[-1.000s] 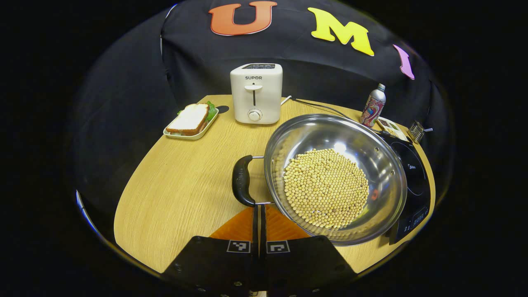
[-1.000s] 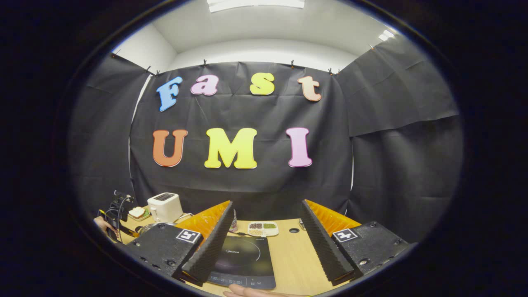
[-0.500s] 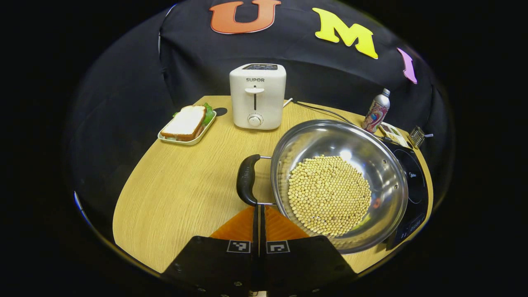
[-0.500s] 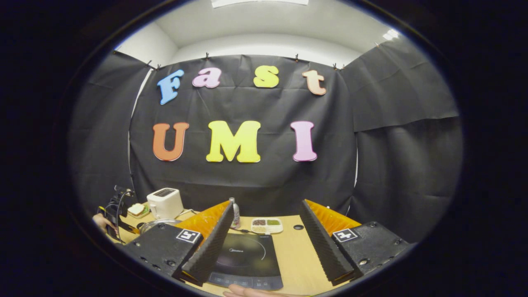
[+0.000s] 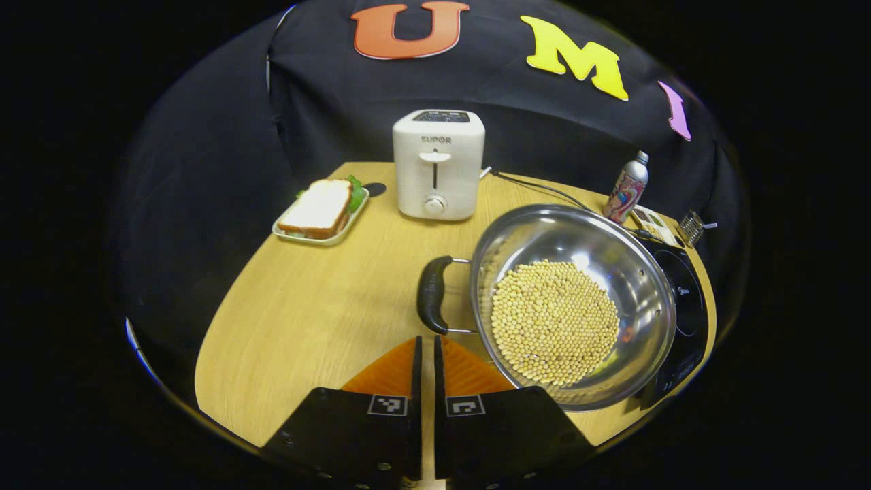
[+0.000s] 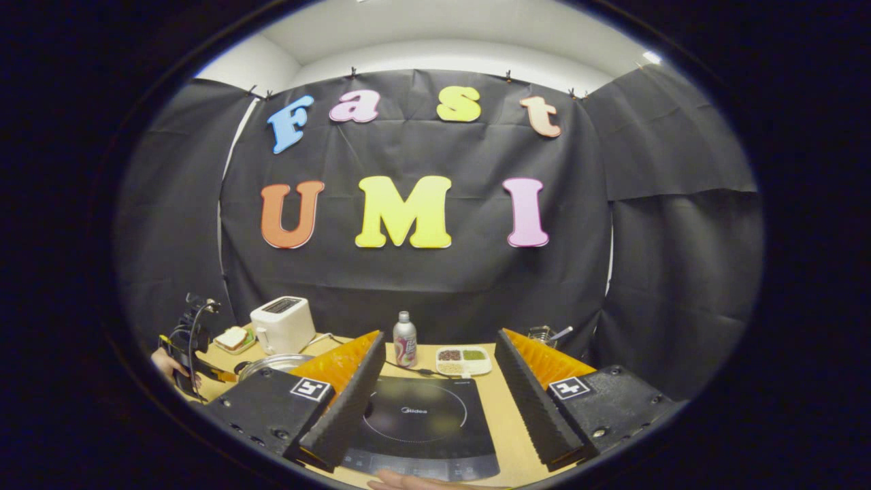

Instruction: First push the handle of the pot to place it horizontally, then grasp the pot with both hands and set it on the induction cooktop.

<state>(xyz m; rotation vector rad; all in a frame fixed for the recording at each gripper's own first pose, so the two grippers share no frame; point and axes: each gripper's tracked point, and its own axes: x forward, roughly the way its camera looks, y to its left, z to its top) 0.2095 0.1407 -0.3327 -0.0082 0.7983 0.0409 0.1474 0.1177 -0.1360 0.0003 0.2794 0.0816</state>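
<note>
The toaster [image 5: 438, 165], upper centre of the left gripper view, reads "SUPOR". The left gripper [image 5: 426, 347], jaws nearly together, sits just below the pot [image 5: 573, 304] handle [image 5: 433, 294]. The right gripper [image 6: 435, 357], jaws spread, hovers over the induction cooktop [image 6: 422, 425].

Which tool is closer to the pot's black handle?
Left. The left tool sits just short of the pot handle, not touching. The right tool hangs above the induction cooktop, farther from it.

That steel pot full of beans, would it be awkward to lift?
Probably heavy: the pot holds a thick layer of beans. They look loose, so tilting would likely shift or spill them. The shiny wall seems slippery; the handle looks safer.
</note>
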